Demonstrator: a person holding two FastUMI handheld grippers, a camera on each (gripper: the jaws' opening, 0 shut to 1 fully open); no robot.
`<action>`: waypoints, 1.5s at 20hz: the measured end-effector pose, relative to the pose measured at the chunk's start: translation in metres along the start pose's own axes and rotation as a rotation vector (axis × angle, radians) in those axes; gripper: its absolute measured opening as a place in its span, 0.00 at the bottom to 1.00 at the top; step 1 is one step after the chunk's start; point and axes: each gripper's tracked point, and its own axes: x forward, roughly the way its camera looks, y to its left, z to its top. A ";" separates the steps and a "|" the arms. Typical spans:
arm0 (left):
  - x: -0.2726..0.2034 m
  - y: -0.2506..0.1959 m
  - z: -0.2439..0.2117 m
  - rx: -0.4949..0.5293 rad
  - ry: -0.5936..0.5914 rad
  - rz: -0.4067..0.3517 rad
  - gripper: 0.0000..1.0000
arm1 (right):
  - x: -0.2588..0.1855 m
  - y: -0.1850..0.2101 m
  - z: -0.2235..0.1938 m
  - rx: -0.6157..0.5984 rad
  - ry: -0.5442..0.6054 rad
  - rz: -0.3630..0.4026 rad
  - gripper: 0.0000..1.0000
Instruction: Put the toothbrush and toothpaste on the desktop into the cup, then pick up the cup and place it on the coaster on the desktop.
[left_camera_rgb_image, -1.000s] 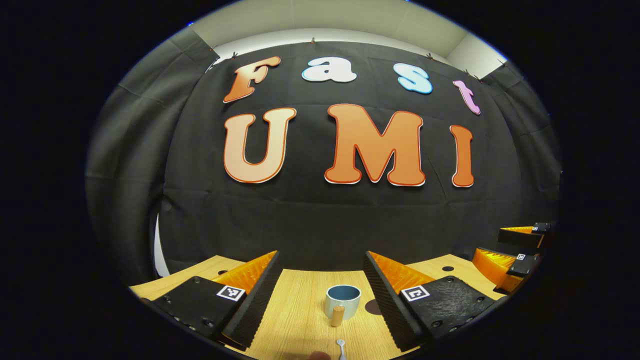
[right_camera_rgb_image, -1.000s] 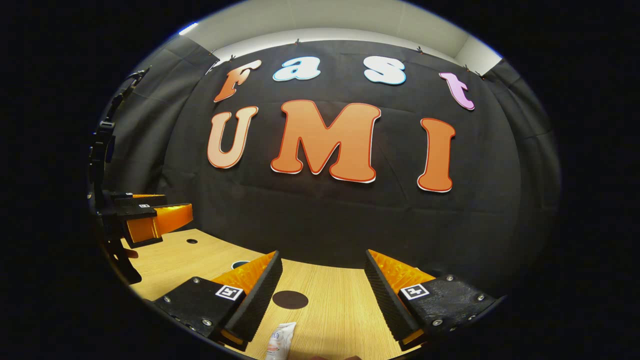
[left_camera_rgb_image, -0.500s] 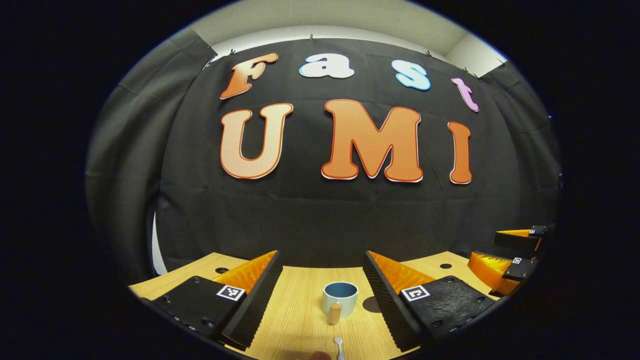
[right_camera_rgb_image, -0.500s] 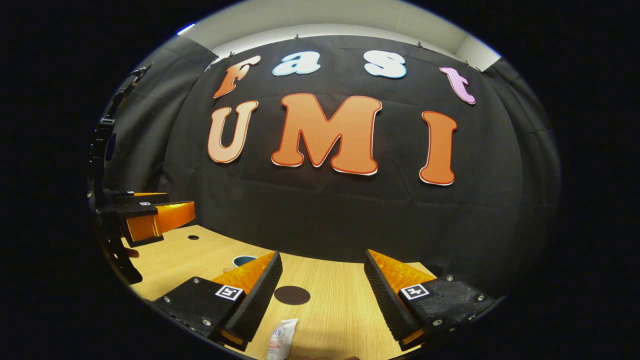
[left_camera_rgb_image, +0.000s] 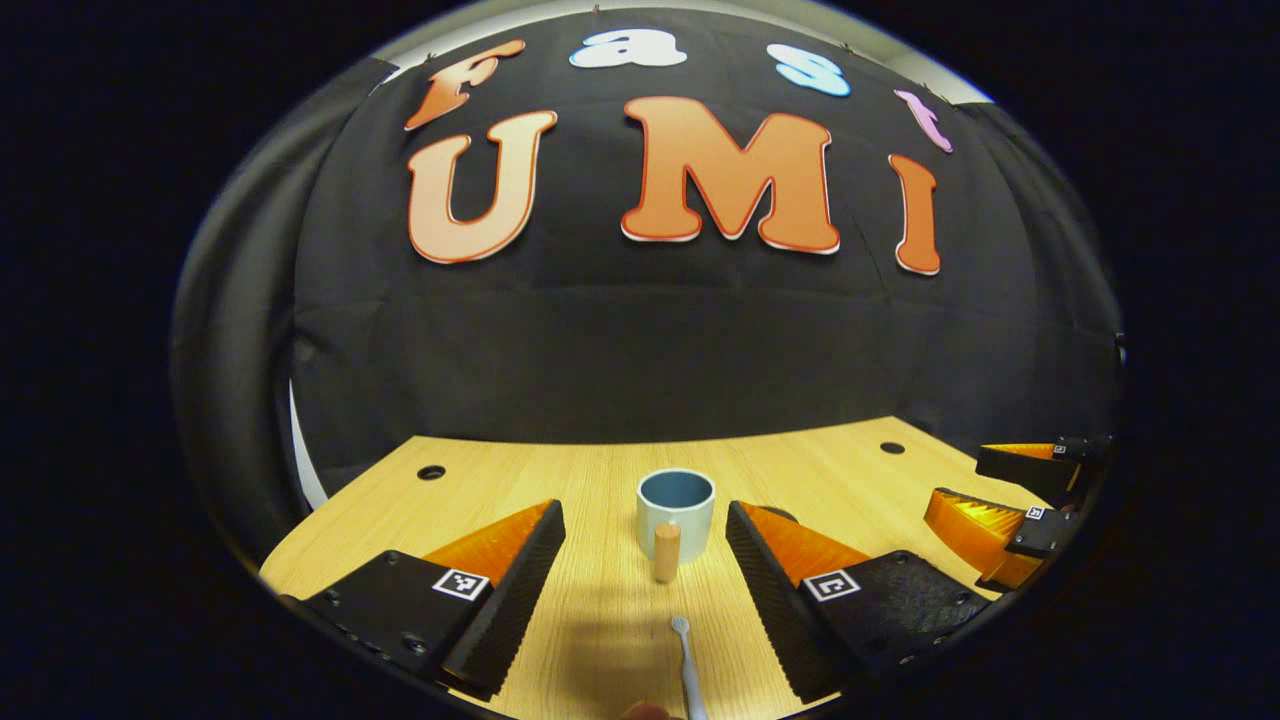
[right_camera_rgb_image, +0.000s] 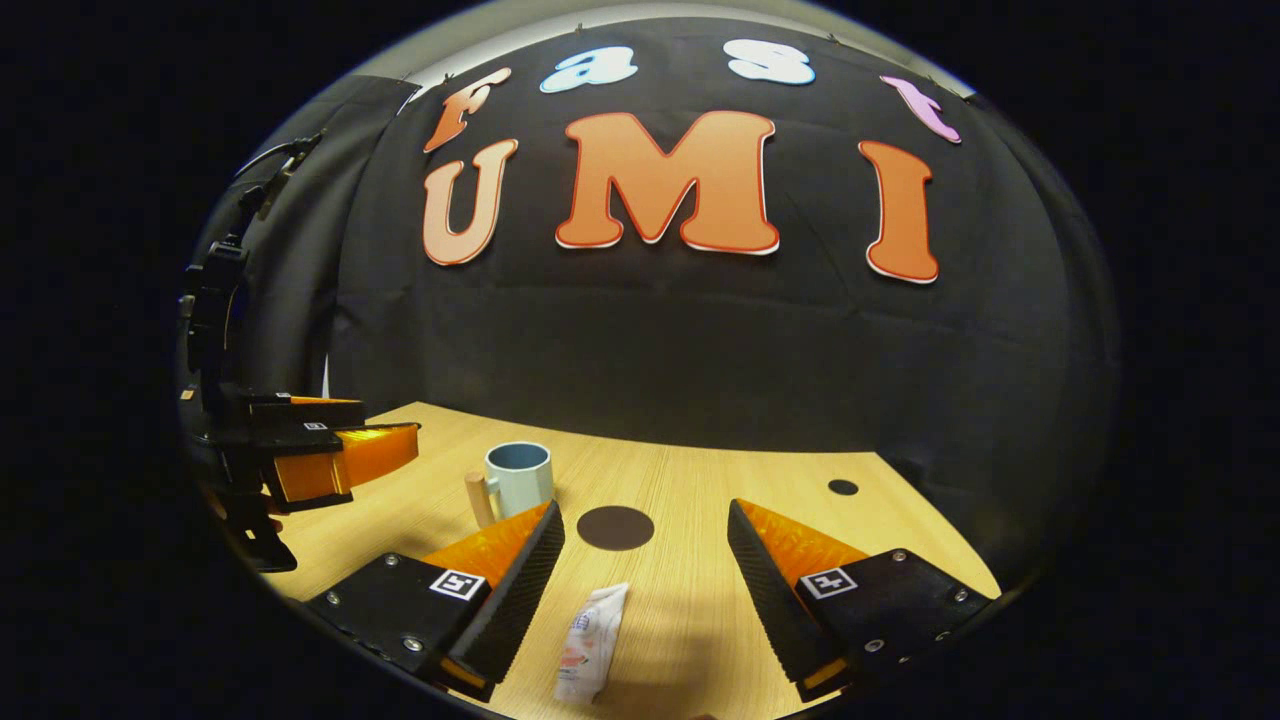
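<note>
A pale blue cup (left_camera_rgb_image: 676, 512) with a wooden handle stands on the wooden desktop (left_camera_rgb_image: 560, 480), straight ahead of my left gripper (left_camera_rgb_image: 645, 520), which is open and holds nothing. A toothbrush (left_camera_rgb_image: 686, 662) lies between its fingers, head toward the cup. My right gripper (right_camera_rgb_image: 645, 520) is also open. A white toothpaste tube (right_camera_rgb_image: 592, 641) lies flat between its fingers, and the dark round coaster (right_camera_rgb_image: 615, 527) sits just beyond. The cup (right_camera_rgb_image: 517, 477) stands left of the coaster in the right gripper view.
The other gripper (left_camera_rgb_image: 1010, 500) shows at the right edge of the left gripper view, and at the left edge (right_camera_rgb_image: 310, 460) of the right gripper view. Small dark holes (left_camera_rgb_image: 431, 471) mark the desktop's far corners. The black cloth wall rises behind the desk.
Both grippers have tilted downward, so more of the desktop, the toothbrush and the toothpaste tube shows. The cup now shows whole in the right gripper view. Both stay open.
</note>
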 end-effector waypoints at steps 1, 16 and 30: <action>0.001 -0.002 -0.005 0.005 0.023 -0.004 0.98 | 0.001 0.003 -0.007 0.006 0.018 0.011 0.99; 0.013 -0.014 -0.103 -0.010 0.346 -0.036 0.99 | 0.031 0.029 -0.115 -0.055 0.333 0.066 0.96; 0.001 -0.041 -0.169 -0.031 0.562 -0.044 0.94 | 0.035 0.045 -0.151 -0.069 0.436 0.079 0.51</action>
